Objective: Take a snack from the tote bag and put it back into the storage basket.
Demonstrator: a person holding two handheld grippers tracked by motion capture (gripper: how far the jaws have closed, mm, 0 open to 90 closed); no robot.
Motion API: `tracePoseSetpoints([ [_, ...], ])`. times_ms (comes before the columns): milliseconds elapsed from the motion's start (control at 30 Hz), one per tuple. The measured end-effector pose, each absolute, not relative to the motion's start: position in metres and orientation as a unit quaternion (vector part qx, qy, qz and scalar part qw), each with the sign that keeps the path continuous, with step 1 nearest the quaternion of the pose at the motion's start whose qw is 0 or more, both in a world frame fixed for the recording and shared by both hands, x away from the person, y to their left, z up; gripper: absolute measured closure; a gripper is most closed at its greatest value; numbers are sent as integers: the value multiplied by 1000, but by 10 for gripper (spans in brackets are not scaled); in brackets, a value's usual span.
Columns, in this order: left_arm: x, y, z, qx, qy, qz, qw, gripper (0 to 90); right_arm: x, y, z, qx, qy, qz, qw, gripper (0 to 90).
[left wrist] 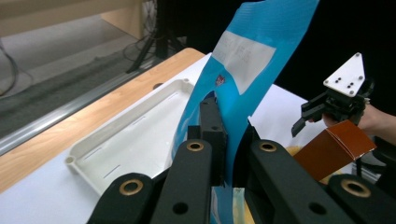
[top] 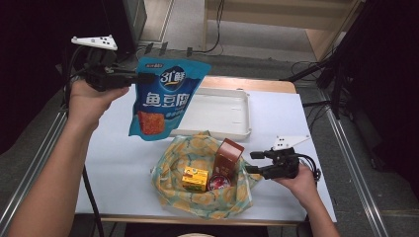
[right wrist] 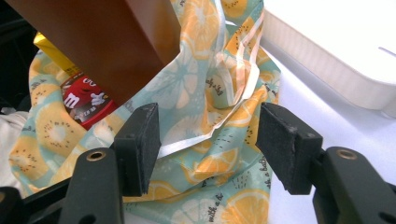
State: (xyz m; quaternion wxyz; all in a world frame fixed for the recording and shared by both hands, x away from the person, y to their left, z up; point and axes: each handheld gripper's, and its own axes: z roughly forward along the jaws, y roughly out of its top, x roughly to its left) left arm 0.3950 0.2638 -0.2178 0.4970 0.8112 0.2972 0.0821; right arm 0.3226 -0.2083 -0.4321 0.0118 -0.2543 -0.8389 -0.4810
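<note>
Over the table point(top: 113, 163), raised left tool point(top: 129, 79) pinches blue packet point(top: 165, 98); low right tool point(top: 253, 162) gapes empty

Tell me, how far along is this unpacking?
Barely begun, it seems. The left gripper holds the blue snack pouch in the air beside the white tray, which has nothing in it. The brown box, yellow box and red packet sit in the fruit-print bag; the right gripper waits open beside it.
</note>
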Motion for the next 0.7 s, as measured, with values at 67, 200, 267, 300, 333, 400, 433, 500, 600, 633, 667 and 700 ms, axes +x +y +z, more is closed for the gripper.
tracePoseSetpoints([
  [67, 399, 264, -219, 810, 300, 79, 498, 898, 323, -208, -432, -257, -838, -481, 12, 410],
  [200, 416, 263, -224, 806, 315, 70, 496, 898, 324, -207, -433, -259, -840, -476, 13, 410],
  [267, 422, 260, -225, 806, 319, 71, 493, 899, 325, -207, -433, -261, -841, -474, 13, 410],
  [300, 425, 258, -226, 807, 322, 74, 490, 899, 325, -206, -433, -261, -841, -474, 14, 411],
  [333, 427, 257, -226, 807, 324, 75, 488, 899, 326, -206, -433, -260, -841, -475, 14, 410],
  [400, 434, 252, -227, 809, 326, 77, 483, 898, 326, -205, -433, -260, -842, -473, 16, 410],
  [433, 437, 249, -227, 810, 325, 75, 481, 898, 326, -205, -433, -259, -843, -471, 15, 410],
  [500, 443, 242, -227, 812, 328, 77, 477, 898, 326, -203, -433, -259, -846, -467, 12, 411],
  [600, 454, 234, -229, 811, 328, 76, 478, 899, 326, -201, -433, -256, -847, -466, 9, 411],
  [633, 458, 231, -230, 809, 331, 75, 479, 899, 326, -201, -433, -256, -847, -465, 9, 410],
  [667, 462, 228, -231, 809, 331, 74, 480, 899, 326, -200, -433, -256, -849, -462, 8, 411],
  [700, 462, 228, -231, 809, 331, 74, 480, 899, 327, -200, -434, -255, -849, -462, 10, 411],
])
